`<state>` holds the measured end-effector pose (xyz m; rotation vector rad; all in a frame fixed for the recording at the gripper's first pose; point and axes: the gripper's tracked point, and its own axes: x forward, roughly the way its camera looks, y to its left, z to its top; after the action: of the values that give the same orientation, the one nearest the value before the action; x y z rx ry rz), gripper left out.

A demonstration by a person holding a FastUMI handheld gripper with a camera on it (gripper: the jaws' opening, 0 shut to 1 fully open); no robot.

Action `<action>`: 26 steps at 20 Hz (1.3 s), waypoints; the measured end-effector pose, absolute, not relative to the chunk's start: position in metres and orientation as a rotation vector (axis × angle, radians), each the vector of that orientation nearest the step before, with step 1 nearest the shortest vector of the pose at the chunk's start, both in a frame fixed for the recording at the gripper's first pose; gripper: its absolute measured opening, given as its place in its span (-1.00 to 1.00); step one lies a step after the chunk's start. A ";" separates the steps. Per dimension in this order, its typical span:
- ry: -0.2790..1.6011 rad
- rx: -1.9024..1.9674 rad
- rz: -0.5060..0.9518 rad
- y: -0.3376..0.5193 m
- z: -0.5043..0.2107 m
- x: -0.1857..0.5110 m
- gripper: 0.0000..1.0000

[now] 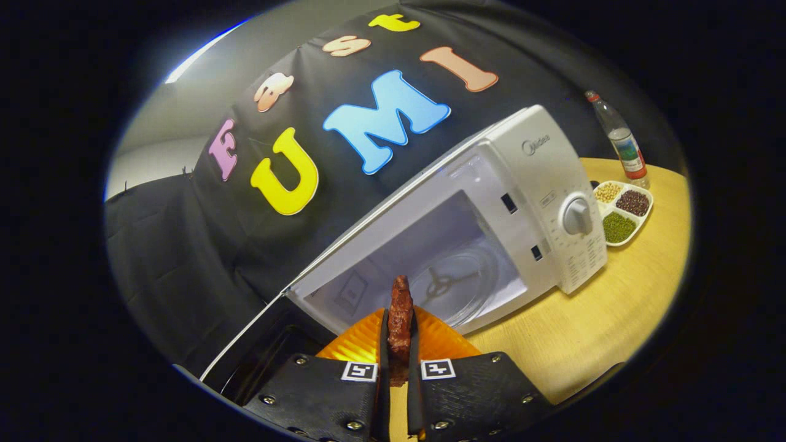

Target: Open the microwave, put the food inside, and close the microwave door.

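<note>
My claw (399, 344) pinches a dark reddish-brown, rough-surfaced meat strip (400, 313) upright, the open white microwave (540, 184) just ahead.

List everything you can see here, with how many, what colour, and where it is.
Microwave: one, white, on the table, cavity open ahead of the fingers.
Door: one, dark inside with a white edge, swung open beside the cavity.
Turntable: one, clear glass, inside the cavity.
Plate: one, orange, just ahead of the fingers, before the cavity.
Food: one reddish-brown piece, upright between the fingers, over the plate.
Tray: one, white, three compartments with tan, dark brown and green grains, on the table beyond the microwave.
Bottle: one, clear with red cap, upright behind the tray.
Table: one, light wood, under everything.
Gripper: one, fingers shut on the food.
</note>
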<state>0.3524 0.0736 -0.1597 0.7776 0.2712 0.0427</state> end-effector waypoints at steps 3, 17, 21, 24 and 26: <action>0.280 0.840 0.010 0.087 -0.175 0.400 -0.77; 0.177 0.684 -0.195 0.054 -0.220 0.472 -0.43; 0.185 0.497 -0.266 0.034 -0.226 0.467 0.50; 0.207 0.546 -0.182 0.049 -0.230 0.468 0.62; 0.239 0.557 -0.180 0.052 -0.241 0.469 0.62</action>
<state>0.4694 0.0521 -0.2412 0.5566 0.2392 -0.1804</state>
